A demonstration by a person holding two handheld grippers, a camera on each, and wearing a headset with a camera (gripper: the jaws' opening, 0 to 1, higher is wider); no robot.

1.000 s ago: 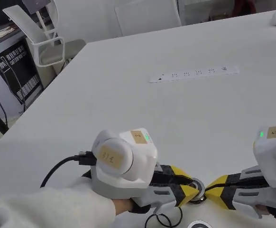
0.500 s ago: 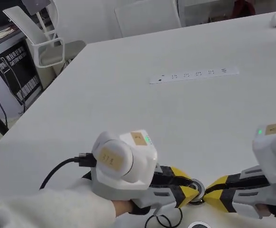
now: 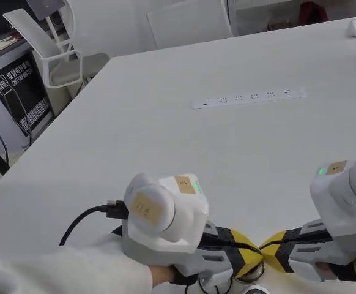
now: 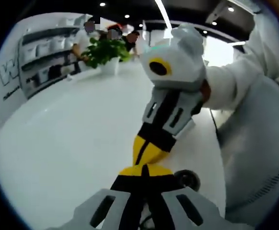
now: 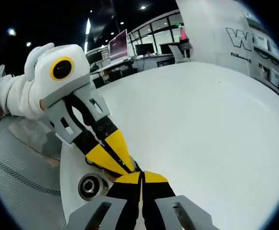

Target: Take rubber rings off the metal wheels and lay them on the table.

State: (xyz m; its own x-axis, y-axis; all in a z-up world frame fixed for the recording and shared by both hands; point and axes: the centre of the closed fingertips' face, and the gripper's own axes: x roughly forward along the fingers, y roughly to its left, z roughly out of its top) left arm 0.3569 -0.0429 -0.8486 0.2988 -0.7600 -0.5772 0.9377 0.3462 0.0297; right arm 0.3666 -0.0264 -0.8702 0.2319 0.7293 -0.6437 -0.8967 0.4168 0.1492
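- Left gripper [image 4: 144, 171]: jaws pressed together and yellow tips closed. I see nothing between them, and I can't tell if something thin is pinched.
- Right gripper [image 5: 142, 178]: the same, jaws closed with no load visible.
- The two grippers face each other nose to nose, low over the white table [image 3: 166, 135], at its near edge in the head view. Whether the tips are touching or just apart I can't tell.
- Metal wheel [image 5: 91, 186]: it lies flat on the table with its axle upright, just beside the spot where the tips meet. It is not between any jaws.
- In the right gripper view the wheel sits left of my own tips, beneath the left gripper's jaws. In the left gripper view it sits right of my own tips.
- The dark band on the wheel's rim reads to me as the rubber ring [image 5: 82, 188], not yet off. It is too small to be sure.
- Key relation: the wheel is off to one side of the line both grippers share, so neither one points at it.
- I judge the left gripper to be nearer, since the wheel lies under its jaws.
- The next move likely needs one pair of jaws opened and swung sideways onto the rim, while the other steadies the wheel.
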